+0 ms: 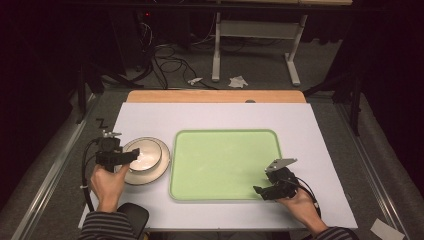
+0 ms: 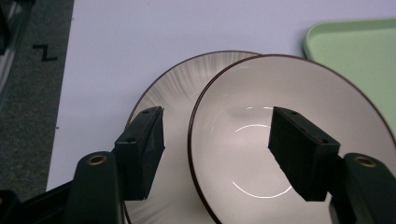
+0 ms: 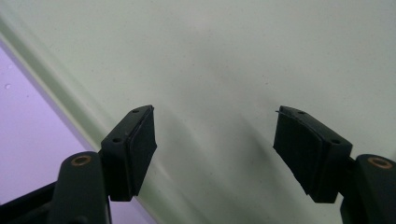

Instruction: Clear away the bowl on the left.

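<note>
A white bowl point(image 1: 145, 152) with a dark rim sits on a white plate point(image 1: 162, 165) left of a light green tray point(image 1: 225, 162). My left gripper point(image 1: 129, 156) is open, and its jaws straddle the bowl's near-left rim. In the left gripper view the bowl point(image 2: 261, 154) lies off-centre on the plate point(image 2: 173, 88), with my left gripper point(image 2: 217, 149) around the bowl's rim, one jaw over the plate and one inside the bowl. My right gripper point(image 1: 260, 191) hangs open over the tray's front right corner. In the right gripper view my right gripper point(image 3: 215, 149) holds nothing, over the tray point(image 3: 243, 60).
A white mat point(image 1: 215, 117) covers the wooden table point(image 1: 215, 96). A dark round object point(image 1: 132, 215) lies at the table's front left edge by the person's sleeve. Cables and a desk frame point(image 1: 252, 45) stand on the floor beyond the table.
</note>
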Action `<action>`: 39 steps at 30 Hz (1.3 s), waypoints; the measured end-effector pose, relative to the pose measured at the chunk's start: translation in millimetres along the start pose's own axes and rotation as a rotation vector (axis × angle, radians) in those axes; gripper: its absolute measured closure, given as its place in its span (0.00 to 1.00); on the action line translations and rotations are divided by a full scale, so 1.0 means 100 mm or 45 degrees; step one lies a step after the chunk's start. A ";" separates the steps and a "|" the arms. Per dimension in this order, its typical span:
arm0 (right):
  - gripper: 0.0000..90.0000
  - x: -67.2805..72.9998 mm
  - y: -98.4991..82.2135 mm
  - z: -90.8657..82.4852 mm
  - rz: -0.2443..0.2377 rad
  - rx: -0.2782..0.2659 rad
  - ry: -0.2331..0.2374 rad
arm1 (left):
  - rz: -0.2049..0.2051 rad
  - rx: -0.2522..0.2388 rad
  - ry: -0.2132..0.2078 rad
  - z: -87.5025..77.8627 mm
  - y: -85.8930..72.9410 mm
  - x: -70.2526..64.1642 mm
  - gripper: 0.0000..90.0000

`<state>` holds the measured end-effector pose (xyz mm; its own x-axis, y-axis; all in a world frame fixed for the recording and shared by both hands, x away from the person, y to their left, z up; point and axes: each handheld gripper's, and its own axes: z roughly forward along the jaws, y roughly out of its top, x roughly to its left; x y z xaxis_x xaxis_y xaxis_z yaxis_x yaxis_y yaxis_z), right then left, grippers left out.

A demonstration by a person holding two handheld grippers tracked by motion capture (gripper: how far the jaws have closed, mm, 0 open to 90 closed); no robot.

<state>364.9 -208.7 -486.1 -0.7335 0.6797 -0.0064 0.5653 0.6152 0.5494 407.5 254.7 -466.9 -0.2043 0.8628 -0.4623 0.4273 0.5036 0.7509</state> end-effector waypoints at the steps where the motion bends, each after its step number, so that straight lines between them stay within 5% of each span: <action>1: 0.34 0.00 0.00 0.00 -0.001 0.001 -0.003 | -0.017 0.018 0.004 0.02 0.00 0.02 0.40; 8: 0.34 0.01 0.00 0.01 -0.006 0.008 -0.003 | -0.055 0.113 0.045 0.14 -0.05 0.10 0.46; 22: 0.35 0.02 0.00 0.02 -0.020 0.010 0.001 | -0.039 0.199 0.068 0.21 -0.13 0.08 0.66; 33: 0.35 0.02 0.00 0.02 -0.025 0.010 0.003 | -0.127 0.249 0.028 0.22 -0.11 0.09 0.88; 39: 0.35 0.02 0.00 0.02 -0.026 0.013 0.011 | -0.159 0.283 -0.008 0.22 -0.11 0.09 0.90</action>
<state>364.2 -206.2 -487.4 -0.7480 0.6637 -0.0107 0.5539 0.6329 0.5409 420.2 255.5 -489.6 -0.2621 0.7940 -0.5485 0.5824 0.5834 0.5661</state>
